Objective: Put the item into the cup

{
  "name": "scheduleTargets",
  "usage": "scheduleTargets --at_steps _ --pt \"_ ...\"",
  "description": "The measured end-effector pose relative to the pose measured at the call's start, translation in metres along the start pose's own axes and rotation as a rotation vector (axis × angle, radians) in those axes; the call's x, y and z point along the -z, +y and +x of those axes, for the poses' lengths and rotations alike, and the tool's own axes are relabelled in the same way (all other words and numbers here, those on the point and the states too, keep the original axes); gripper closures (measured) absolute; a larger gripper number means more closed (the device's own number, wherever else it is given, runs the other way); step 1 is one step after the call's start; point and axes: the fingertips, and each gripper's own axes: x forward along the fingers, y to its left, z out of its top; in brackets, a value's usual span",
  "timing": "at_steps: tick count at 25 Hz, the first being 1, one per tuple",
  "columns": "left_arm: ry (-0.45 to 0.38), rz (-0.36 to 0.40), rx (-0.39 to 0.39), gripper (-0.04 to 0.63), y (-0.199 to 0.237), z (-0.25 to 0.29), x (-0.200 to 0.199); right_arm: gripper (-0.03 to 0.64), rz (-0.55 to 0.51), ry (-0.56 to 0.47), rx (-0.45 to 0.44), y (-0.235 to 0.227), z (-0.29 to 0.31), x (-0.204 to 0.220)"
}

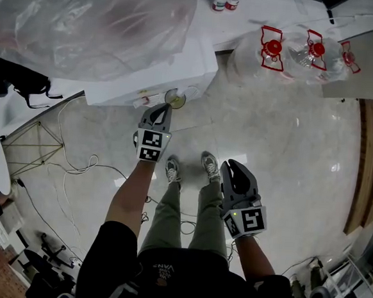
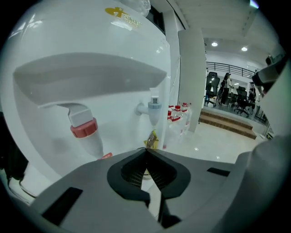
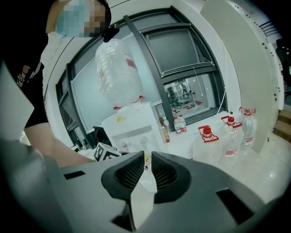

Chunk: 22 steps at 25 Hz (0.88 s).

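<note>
Left hand-held gripper [image 2: 146, 150]: reached out to the front of the water dispenser [image 1: 147, 71]; its jaws were closed, the tips meeting.
Item: a small yellow packet [image 2: 151, 138] stood up from those closed tips and seemed pinched by its lower edge. It was in front of the dispenser, just below the blue tap [image 2: 154, 107] and to the right of the red tap [image 2: 83, 128].
Cup [image 1: 175, 99]: a small round open cup at the dispenser's front, just beyond the left jaw tips in the head view. Whether the packet hung exactly over its mouth could not be told.
Right hand-held gripper [image 3: 145, 157]: held low by the person's right leg, well apart from the cup; its jaws stood a narrow gap apart with nothing between them.
Handling: the packet looked light, thin and limp, likely to flop or slip from a tip pinch. A hold on one edge looked best, so the free end could hang down and enter the cup first.
Risk: the cup looked light and easy to knock with the jaws.
Progress: the packet appeared not yet dropped in.
</note>
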Motion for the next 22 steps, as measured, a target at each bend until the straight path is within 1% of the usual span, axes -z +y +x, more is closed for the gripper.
scheduleTargets --at_steps 5,7,12,22 --pt "0.056 0.053 0.001 0.577 0.0 0.013 0.012 0.569 -0.002 0.015 -0.003 -0.003 0.002 0.009" --pt "0.081 0.061 0.005 0.577 0.0 0.017 0.016 0.569 0.0 0.021 -0.001 -0.005 0.001 0.012" --pt "0.123 0.093 0.006 0.577 0.003 0.027 0.021 0.569 0.008 0.114 -0.002 -0.008 -0.002 0.03" --pt "0.217 0.21 0.029 0.577 0.004 0.042 0.03 0.569 0.014 0.115 0.003 -0.013 0.0 0.035"
